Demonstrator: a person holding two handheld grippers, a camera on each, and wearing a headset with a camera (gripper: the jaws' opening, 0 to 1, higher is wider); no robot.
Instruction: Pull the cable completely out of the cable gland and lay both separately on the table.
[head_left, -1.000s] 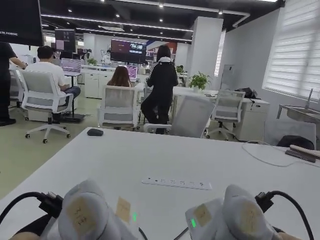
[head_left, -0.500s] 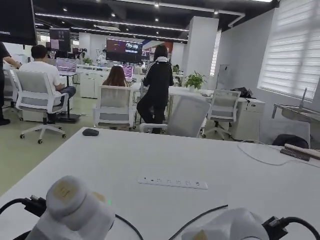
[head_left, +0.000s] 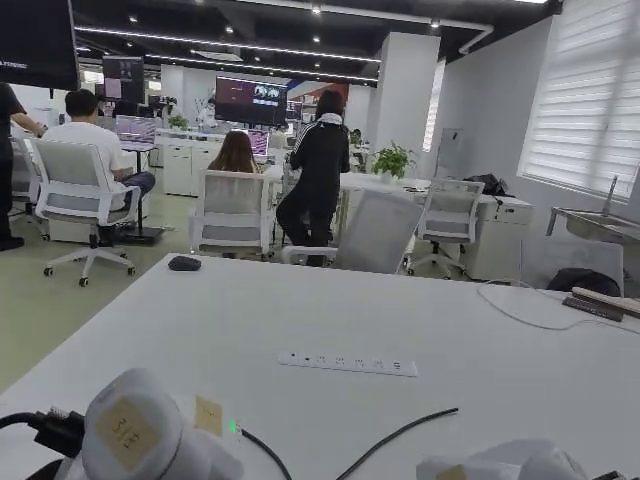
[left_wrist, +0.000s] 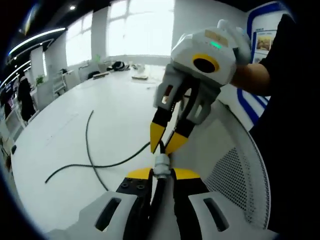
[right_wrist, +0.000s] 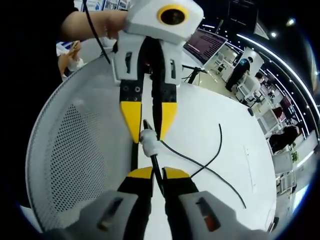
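**Gland pinched, cable gripped: pull straight and clear**

In the left gripper view, the left gripper (left_wrist: 162, 174) has its jaws drawn narrow around the white cable gland (left_wrist: 161, 165), which sits right between the yellow tips. The right gripper (left_wrist: 166, 142) meets it nose to nose, its jaws closed on the black cable (left_wrist: 91, 165) just beyond the gland. The right gripper view agrees: the cable runs down between that gripper's own tips, with the gland just ahead of them. The two pairs of tips are nearly touching. The rest of the cable trails away past the jaws and lies on the white tabletop (left_wrist: 75, 125) in a loose loop that crosses itself. A white mesh panel (left_wrist: 235, 170) lies under and to one side of both pairs of jaws.

The cable is not yet out, so the step in hand looks to be the pull itself. To do it well, the left jaws should squeeze the gland firmly. The right jaws should draw away along the line of the cable, not at an angle, so that it slides rather than kinks. I cannot tell which end will leave the gland. If the long run must pass through, the crossed loop may snag, and fresh grips close to the gland will probably be needed. Afterwards each piece wants its own spot on the tabletop, well apart.
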